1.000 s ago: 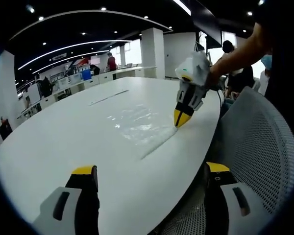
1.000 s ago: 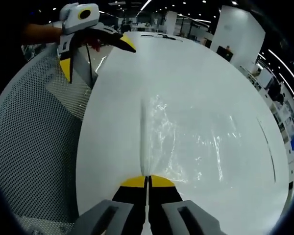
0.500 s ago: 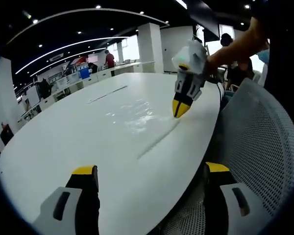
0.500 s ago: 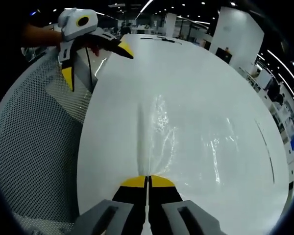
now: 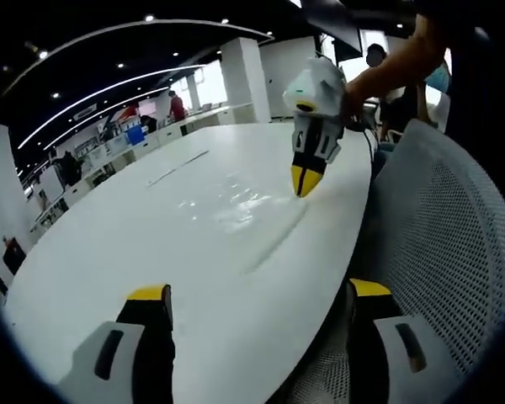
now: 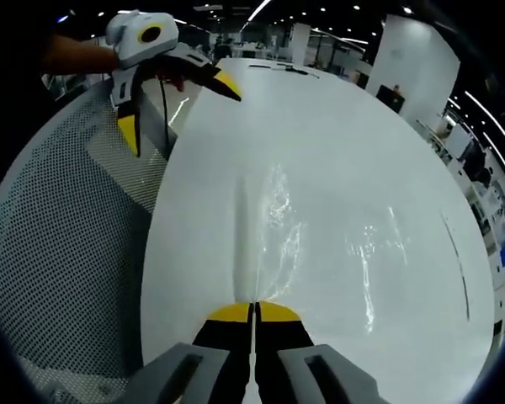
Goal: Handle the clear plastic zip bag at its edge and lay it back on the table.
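White table (image 6: 387, 168) broad, bare; right hand-held gripper (image 6: 253, 307) clamped on zip bag (image 6: 311, 244) edge; left hand-held gripper (image 5: 251, 295) apart.

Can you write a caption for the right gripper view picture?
Right gripper pinches the zip edge of the clear bag on the white table; left gripper open.

Yellow tips on black jaws are seen on the right gripper (image 6: 253, 313) and left gripper (image 5: 257, 305). Ahead of the right tips, the zip bag (image 6: 307, 240) is clear and glossy on the white table (image 6: 337, 126). A grey mesh chair (image 6: 63, 252) is seen beside.
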Motion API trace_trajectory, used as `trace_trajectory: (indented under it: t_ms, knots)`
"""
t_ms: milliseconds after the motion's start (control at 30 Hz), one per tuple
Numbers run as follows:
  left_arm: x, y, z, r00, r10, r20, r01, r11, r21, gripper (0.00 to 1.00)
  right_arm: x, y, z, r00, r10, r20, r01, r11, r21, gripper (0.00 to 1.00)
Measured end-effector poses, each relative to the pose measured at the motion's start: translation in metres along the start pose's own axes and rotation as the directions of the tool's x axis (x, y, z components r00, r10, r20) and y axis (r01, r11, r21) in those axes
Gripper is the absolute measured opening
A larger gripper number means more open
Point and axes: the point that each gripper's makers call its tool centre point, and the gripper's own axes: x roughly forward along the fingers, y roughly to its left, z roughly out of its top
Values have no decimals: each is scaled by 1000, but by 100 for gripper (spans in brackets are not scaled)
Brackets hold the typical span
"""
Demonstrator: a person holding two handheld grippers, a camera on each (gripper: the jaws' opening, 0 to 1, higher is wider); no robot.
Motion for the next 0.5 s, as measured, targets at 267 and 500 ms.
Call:
trace_trajectory:
  t_ms: [267,500]
  knots:
    - [7,4,9,1000,-9,-5,10,998,55,78,-4,1,4,1000,-1,1,1,1000,-3,0]
    - [14,6,16,1000,-25,-13,26,993,111,72,-3,1,2,1000,1,-6,-1,1000,-6,0]
